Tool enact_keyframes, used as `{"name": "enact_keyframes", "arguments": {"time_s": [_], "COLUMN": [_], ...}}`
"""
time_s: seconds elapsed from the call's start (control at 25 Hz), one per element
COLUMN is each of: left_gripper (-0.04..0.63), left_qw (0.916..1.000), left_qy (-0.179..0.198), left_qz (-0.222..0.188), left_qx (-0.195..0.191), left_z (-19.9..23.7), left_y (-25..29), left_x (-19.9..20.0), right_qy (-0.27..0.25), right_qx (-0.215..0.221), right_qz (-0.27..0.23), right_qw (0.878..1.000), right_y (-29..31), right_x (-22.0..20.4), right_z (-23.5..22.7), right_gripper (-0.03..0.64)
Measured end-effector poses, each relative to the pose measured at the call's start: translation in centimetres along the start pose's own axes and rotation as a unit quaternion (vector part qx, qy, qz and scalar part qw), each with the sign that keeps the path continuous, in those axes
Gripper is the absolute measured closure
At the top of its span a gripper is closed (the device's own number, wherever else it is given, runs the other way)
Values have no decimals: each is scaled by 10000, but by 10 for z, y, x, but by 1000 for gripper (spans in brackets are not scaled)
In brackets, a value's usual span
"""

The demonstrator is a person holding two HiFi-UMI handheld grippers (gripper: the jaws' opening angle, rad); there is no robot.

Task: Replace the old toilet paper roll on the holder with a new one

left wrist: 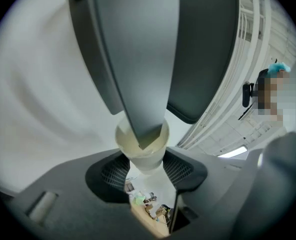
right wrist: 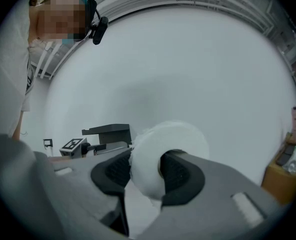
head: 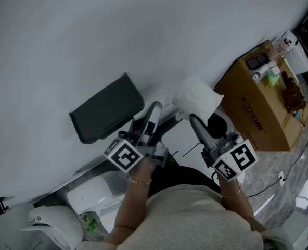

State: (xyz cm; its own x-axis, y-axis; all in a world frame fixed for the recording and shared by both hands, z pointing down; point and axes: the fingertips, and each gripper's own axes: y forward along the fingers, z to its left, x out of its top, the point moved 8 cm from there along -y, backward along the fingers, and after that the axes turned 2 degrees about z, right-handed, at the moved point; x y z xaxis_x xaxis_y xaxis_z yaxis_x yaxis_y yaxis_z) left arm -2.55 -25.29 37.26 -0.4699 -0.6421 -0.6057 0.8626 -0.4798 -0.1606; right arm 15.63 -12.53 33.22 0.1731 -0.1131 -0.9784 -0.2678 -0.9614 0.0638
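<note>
The dark holder [head: 107, 108] hangs on the white wall; in the left gripper view it [left wrist: 138, 59] looms right above the jaws. My left gripper [head: 155, 108] is at the holder's right end, shut on a pale cream cardboard core [left wrist: 141, 151], and the holder's tapered tip reaches into the core's open end. My right gripper [head: 193, 117] is to the right, shut on a new white toilet paper roll [head: 196, 98]. One jaw sits inside the hole of that roll [right wrist: 163, 149] and the other outside, pinching its wall. The holder [right wrist: 108, 131] appears behind it.
A cardboard box [head: 258, 108] with bottles and small items on top stands at the right. A white toilet fixture [head: 89, 197] lies below the holder at the lower left. A thin cable [head: 279, 178] runs over the marbled floor.
</note>
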Motion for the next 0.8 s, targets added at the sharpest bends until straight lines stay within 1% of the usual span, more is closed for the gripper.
{"name": "enact_keyframes", "arguments": {"time_s": [0.2,0.4,0.64,0.8], "left_gripper": [400,399,399,400], "left_qw": [9999,9994,9982,9980], "left_qy": [2,13,0,14], "left_qz": [131,314,575,596], "left_qx": [-100,-158,-178,-190], "left_z": [0,-7,-13,-19], "left_y": [4,22,23,21], "left_x": [0,-20,-32,-37], "right_qy": [-15,5,30,46], "right_qx": [-127,-230,-214,-164], "right_qz": [-15,-9,1,42], "right_qw": [9999,9997,9998,9998], "right_y": [-4,-18,-25,-27], "right_x": [0,1,1,2], "right_z": [2,-20,-22,-25], "right_gripper": [462,462,462,462]}}
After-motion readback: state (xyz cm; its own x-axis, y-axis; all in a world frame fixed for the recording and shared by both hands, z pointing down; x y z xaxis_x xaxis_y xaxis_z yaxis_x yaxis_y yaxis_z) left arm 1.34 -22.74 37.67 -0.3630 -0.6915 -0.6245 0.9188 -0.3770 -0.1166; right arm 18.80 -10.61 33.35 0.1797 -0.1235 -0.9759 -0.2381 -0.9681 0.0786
